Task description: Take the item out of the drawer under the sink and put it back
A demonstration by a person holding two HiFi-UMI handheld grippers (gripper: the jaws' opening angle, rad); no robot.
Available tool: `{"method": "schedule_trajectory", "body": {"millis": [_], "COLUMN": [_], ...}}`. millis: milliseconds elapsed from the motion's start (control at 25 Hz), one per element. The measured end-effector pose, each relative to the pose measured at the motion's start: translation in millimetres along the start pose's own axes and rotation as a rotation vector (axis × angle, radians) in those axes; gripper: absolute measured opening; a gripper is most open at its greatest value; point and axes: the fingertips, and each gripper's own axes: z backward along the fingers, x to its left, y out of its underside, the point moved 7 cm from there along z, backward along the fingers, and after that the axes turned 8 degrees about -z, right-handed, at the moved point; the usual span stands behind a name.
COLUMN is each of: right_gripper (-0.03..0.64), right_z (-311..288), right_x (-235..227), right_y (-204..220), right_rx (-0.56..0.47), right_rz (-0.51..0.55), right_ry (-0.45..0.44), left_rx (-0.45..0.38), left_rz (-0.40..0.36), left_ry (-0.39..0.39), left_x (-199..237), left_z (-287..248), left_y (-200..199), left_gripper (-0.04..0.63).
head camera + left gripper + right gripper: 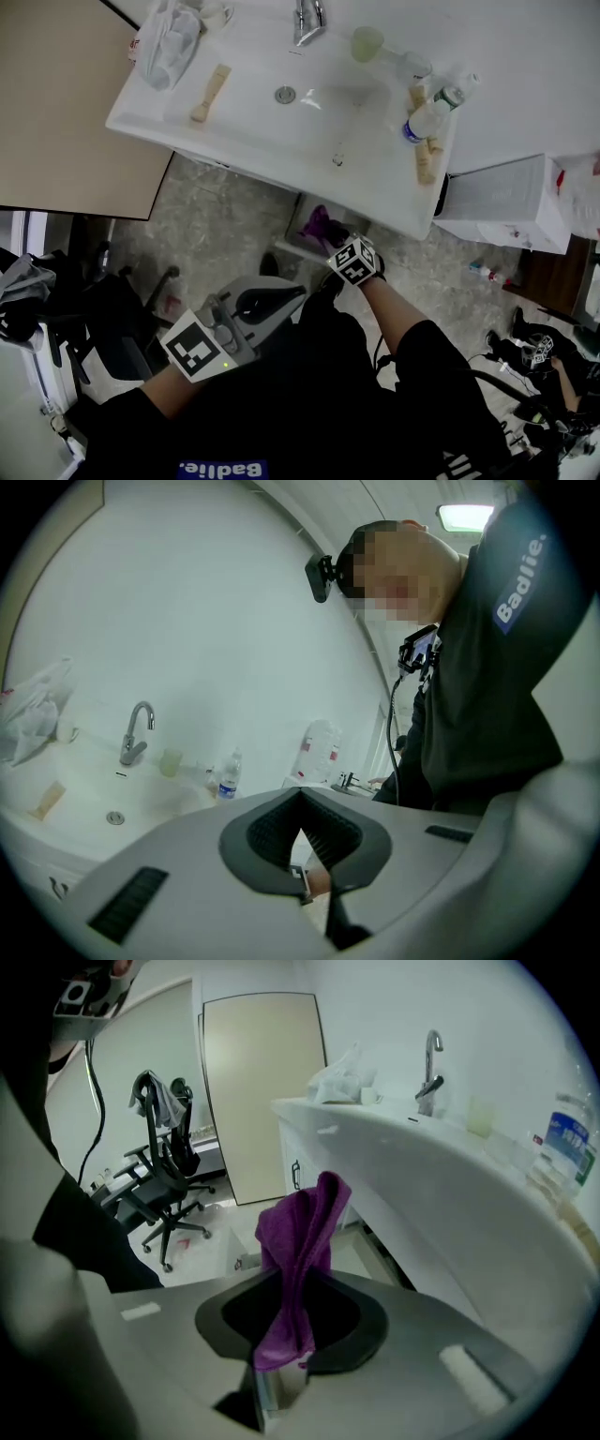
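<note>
Your left hand-held gripper (302, 855) hangs idle, its jaws pressed together on nothing. Just below the front edge of the white ceramic sink (281, 155), the soft purple fabric cloth (298, 1232) stands bunched in your right hand-held gripper (286, 1354), pinched at its lower end. It looks light, limp and unbreakable. Grip a thick fold so that it cannot slip out.
</note>
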Motion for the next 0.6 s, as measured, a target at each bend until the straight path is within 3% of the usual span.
{"method": "schedule_trajectory", "body": {"millis": [280,600], "right_gripper": [0.075,0.077], "right_z": [-45,-77], "right_x": [-22,-33], "right_y": [35,53], "right_rx": [0.127,0.193], "right_rz": [0.007,0.019], "right_ry": [0.001,-0.003], "left_rx": [0.000,0.020], "left_rz": [-0.004,-0.006], "left_ry": [-0.038,-0.044], "left_x": [6,12], "left_z": [3,-1], "left_y": [0,8], "left_gripper": [-0.011,-0.012]}}
